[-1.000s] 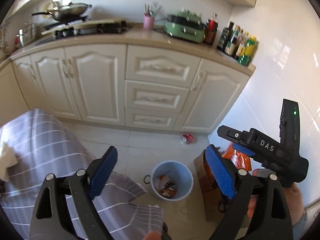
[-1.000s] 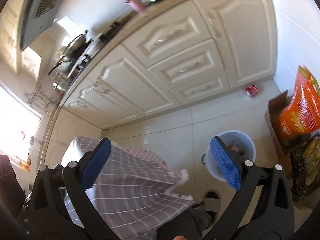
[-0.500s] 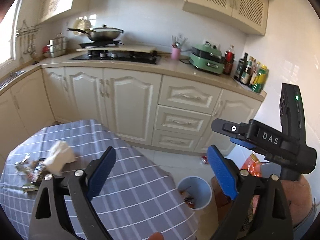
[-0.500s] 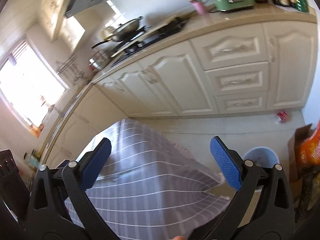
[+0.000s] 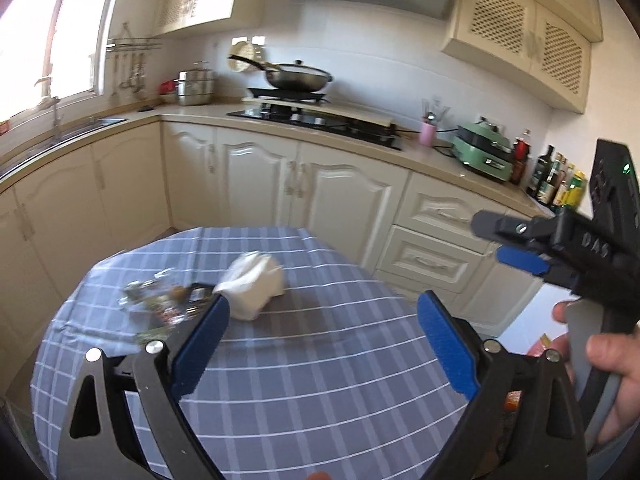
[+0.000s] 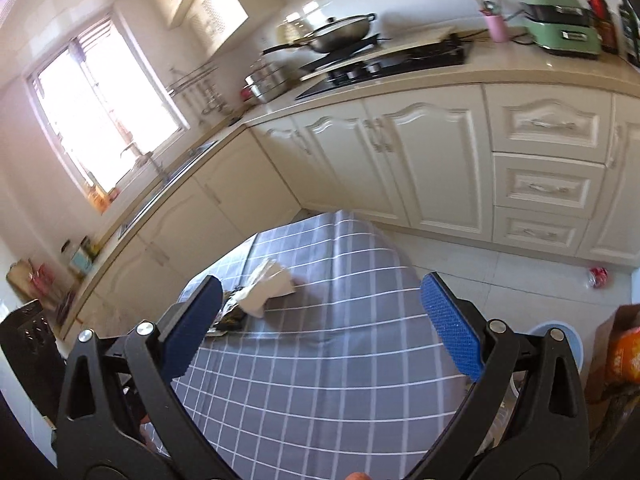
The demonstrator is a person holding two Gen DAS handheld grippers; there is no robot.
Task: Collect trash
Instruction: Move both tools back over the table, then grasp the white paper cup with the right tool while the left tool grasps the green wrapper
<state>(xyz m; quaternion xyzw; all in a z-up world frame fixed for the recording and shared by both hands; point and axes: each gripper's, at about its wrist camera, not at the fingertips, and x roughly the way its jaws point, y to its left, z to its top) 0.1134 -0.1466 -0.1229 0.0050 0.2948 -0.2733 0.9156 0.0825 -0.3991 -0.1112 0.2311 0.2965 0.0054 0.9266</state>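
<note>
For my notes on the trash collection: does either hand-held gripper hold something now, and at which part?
Nothing is held. The left hand-held gripper and the right hand-held gripper are open and empty above the table.

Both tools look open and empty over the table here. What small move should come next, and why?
Probably ease the left tool forward and down toward the crumpled white tissue. It lies just ahead on the checked tablecloth, beside the wrappers; its jaws have just been opening, nothing between them.

checked cloth tablecloth (image 5: 320, 380), crumpled white paper (image 5: 256, 286), glossy cabinets (image 5: 344, 208).
</note>
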